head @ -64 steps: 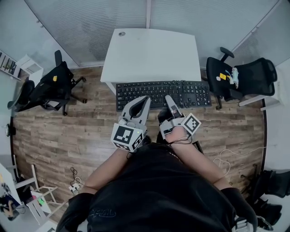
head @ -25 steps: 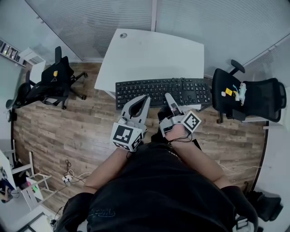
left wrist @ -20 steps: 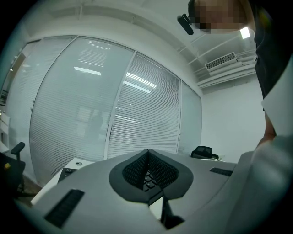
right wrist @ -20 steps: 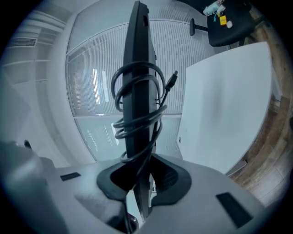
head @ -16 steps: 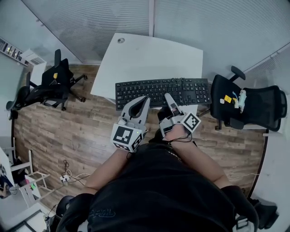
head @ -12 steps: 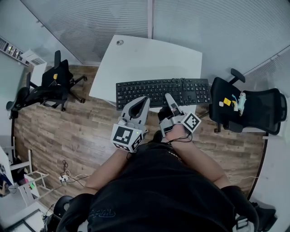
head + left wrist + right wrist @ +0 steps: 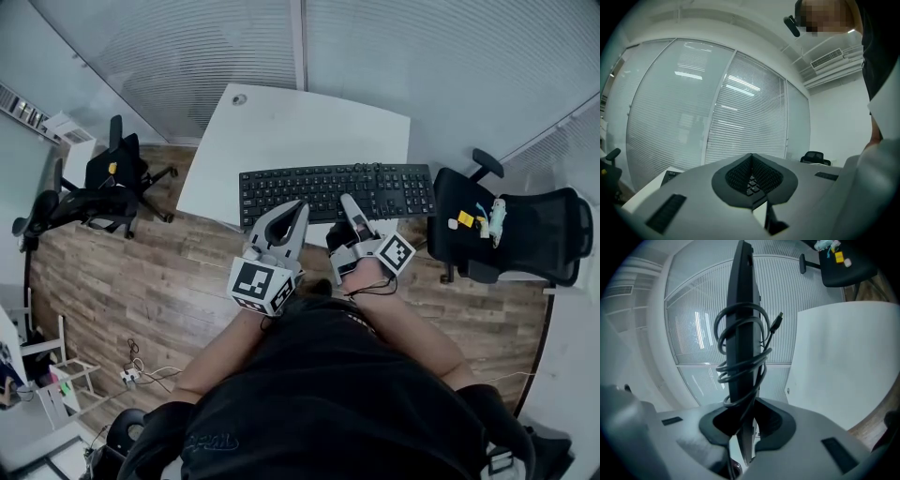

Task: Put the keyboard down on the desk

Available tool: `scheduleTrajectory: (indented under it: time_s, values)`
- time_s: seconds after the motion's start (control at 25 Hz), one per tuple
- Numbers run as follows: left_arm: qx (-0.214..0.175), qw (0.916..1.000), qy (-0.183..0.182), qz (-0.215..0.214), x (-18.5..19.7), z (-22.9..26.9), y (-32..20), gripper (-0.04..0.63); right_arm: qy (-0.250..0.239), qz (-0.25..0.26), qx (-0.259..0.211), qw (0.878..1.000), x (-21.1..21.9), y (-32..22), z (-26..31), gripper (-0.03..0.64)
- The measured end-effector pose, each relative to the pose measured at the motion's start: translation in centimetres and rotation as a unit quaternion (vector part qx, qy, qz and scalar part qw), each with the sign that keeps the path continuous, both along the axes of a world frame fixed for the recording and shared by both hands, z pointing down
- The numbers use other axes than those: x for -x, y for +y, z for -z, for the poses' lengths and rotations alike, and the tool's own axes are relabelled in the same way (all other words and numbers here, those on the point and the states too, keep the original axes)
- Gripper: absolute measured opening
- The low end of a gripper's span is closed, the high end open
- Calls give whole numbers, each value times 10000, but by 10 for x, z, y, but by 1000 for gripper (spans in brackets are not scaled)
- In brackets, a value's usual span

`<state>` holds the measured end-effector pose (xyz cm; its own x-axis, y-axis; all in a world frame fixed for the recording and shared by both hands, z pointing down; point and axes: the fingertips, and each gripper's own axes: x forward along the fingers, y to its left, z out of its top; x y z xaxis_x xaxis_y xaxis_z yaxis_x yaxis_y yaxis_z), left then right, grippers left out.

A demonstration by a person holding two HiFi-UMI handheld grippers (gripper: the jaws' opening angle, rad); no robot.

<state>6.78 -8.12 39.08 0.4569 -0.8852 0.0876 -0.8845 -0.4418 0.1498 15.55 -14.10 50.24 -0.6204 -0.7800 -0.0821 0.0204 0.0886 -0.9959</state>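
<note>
1. Since the earlier frame, the keyboard [image 7: 337, 190] has advanced from above the floor to overlap the near edge of the desk [image 7: 300, 122].
2. The left gripper [image 7: 296, 208] and right gripper [image 7: 348, 202] each clamp its near edge, probably to hold it level for lowering.
3. The cable [image 7: 740, 350] is coiled round the keyboard.

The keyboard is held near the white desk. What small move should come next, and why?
Probably carry the keyboard a little further forward and leftward before lowering it. The right gripper is shut on its near side. In the head view the keyboard overlaps only the near edge of the desk, and its right end reaches past the desk's side.
</note>
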Motion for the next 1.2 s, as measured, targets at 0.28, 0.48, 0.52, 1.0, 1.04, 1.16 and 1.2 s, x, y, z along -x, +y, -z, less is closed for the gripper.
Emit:
scheduleTrajectory:
  time_s: [0.28,0.48,0.52,1.0,1.04,1.16,1.2]
  values:
    - [29,10000,32,-36,7,-1,-10,14,12,-60,44,10000,4,-9,-2,86]
    - [7,9999,25,-108,15,2,-23,15,-11,-110,-5,9999,13,-21,3,86]
    - [6,9999,26,-130,16,2,-26,14,2,-124,0,9999,14,-23,2,86]
    - [-32,9988,153,-468,53,6,-69,14,117,-422,17,9990,44,-56,6,86]
    - [-40,9985,167,-511,56,8,-74,15,118,-459,-2,9989,47,-60,8,86]
    - [-22,9975,182,-679,67,10,-86,14,108,-595,-24,9982,60,-72,11,86]
    - [-13,9971,178,-736,71,10,-90,14,96,-639,-10,9979,64,-75,11,86]
